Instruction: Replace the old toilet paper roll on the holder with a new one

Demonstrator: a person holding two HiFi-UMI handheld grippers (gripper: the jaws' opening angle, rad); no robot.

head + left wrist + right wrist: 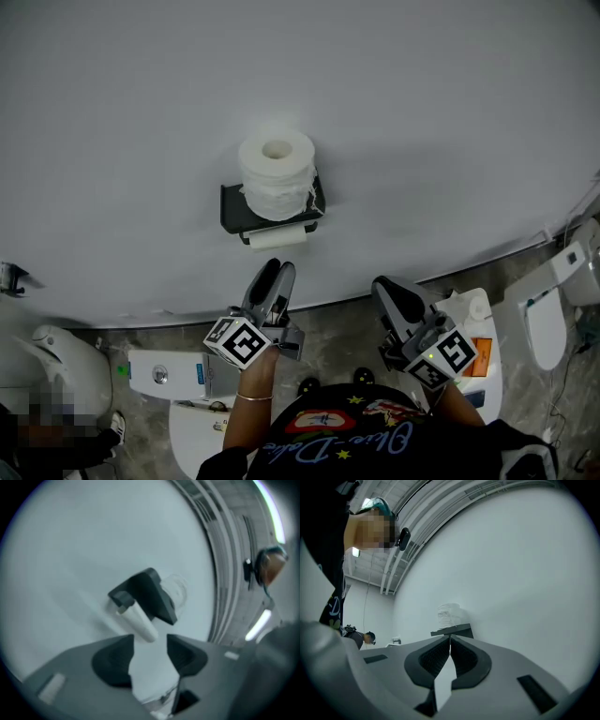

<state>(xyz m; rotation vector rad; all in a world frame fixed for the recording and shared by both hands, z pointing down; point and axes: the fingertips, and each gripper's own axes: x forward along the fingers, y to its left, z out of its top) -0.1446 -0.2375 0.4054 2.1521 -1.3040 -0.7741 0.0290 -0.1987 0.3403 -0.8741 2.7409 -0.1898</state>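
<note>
Black holder [232,208] fixed on the far wall [441,131]. The new roll [277,173], full and white, is stood on end on its top shelf. The old roll [278,236], spent down to a thin pale tube, is carried on the bar beneath, lying left to right. The left gripper [276,270] is held just on the near side of the old roll and pointed at it, jaws spread, nothing between the pads. In the left gripper view the tube [138,620] is seen just beyond the gap of that gripper [150,641], apparently not yet touched. The right gripper [386,286] is held off to the right of the holder, jaws pressed together on nothing. The step in hand is judged to be the taking of the old roll. The spread jaws should be carried forward until one pad lies on each side of the tube, then closed lightly, since a tube this thin is likely to be crushed by a hard grip. One end appears to be fixed at the bracket [150,590], so the tube should be slid off along the bar toward its free end, not pulled straight away from the wall. The approach should be kept low, because the new roll stands loose above and could be toppled by a knock. The right gripper is best kept clear until the bar is bare.
</note>
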